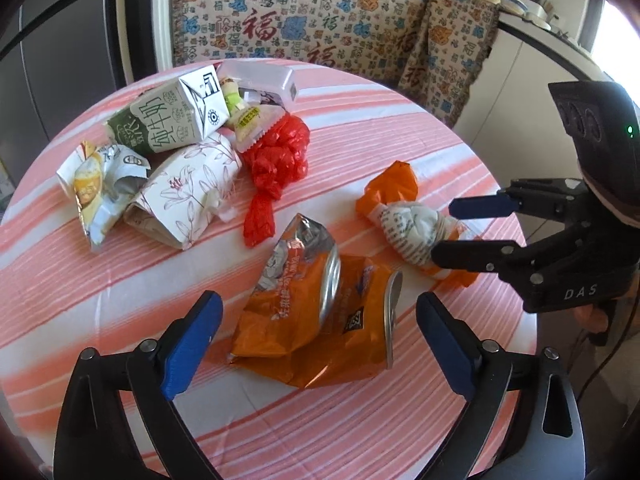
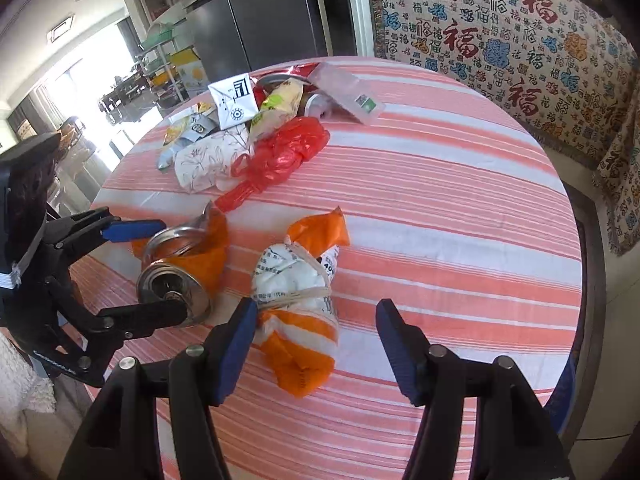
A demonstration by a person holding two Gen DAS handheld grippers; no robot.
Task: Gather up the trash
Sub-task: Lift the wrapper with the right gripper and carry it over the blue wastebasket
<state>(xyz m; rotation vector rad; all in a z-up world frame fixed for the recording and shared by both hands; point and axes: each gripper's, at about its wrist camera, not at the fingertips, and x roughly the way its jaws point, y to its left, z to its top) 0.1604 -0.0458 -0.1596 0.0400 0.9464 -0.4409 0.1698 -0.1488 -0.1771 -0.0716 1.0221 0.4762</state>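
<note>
- Left wrist view: left gripper (image 1: 318, 344) spread wide, its blue pads either side of an orange snack bag (image 1: 316, 320) lying flat on the striped tablecloth (image 1: 400, 128); pads not pressing the bag.
- Same view, right side: right gripper (image 1: 460, 232) jaws apart, fingertips at a knotted orange-and-white bag (image 1: 408, 228); lower finger overlaps the bundle's end, contact unclear.
- Far left of the table: heap with a milk carton (image 1: 168, 120), floral paper box (image 1: 188, 196), crumpled wrapper (image 1: 100, 184), red plastic bag (image 1: 276, 164).
- Right wrist view: right gripper (image 2: 316, 332) parted, knotted orange-and-white bag (image 2: 300, 300) between the pads; left pad touching or just beside it, right pad clear of it.
- Same view, left: left gripper (image 2: 168, 268) straddles the orange snack bag (image 2: 180, 264), silver lining showing.
- Heap lies beyond, near the far table edge; patterned cloth (image 2: 500, 40) behind.
</note>
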